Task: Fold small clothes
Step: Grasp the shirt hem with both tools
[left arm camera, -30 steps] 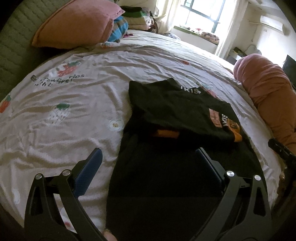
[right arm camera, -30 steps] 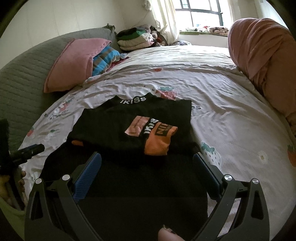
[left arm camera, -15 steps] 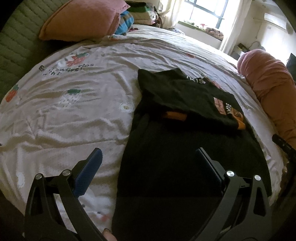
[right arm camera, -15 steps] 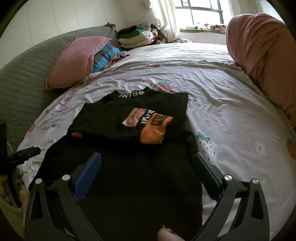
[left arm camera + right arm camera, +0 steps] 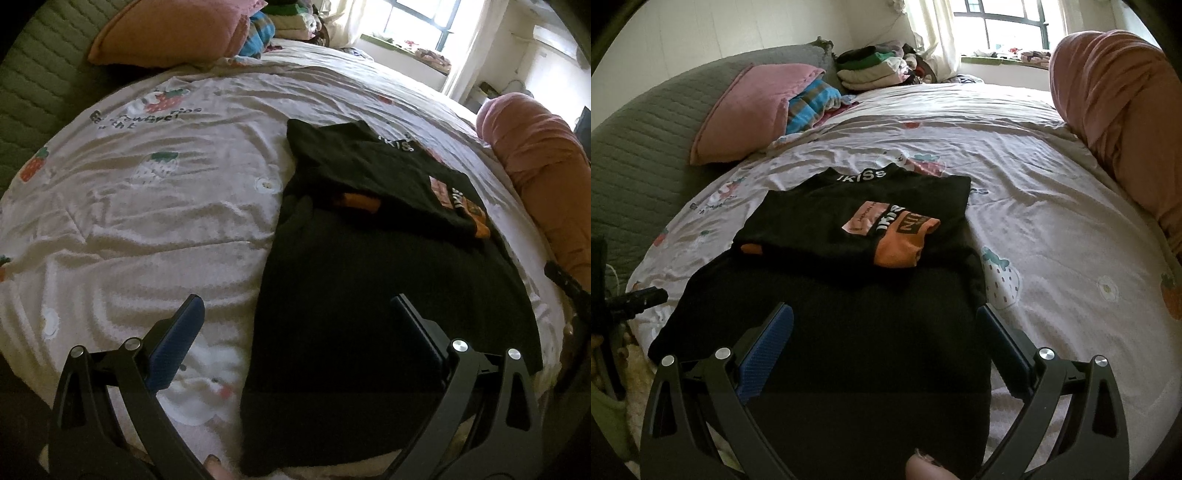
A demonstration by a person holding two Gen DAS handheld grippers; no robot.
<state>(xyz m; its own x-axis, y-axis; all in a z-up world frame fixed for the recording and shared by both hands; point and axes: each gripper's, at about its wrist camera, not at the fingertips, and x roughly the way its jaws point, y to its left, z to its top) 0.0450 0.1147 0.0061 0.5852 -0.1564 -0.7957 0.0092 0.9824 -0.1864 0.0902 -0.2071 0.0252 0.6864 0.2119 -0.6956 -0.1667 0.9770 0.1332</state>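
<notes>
A black garment lies flat on the bed, its far part folded over with orange cuffs and a pink and orange print on top. It also shows in the right wrist view. My left gripper is open and empty above the garment's near left edge. My right gripper is open and empty above its near right part. The right gripper's tip shows at the left view's right edge, and the left gripper's tip at the right view's left edge.
The bed has a pale strawberry-print sheet. A pink pillow and striped cloth lie at the back left by a green quilted headboard. A stack of folded clothes sits by the window. A pink bolster lies right.
Both grippers have drawn back toward the near edge of the bed, so more of the garment's near part shows. The garment has not moved. Both stay open.
</notes>
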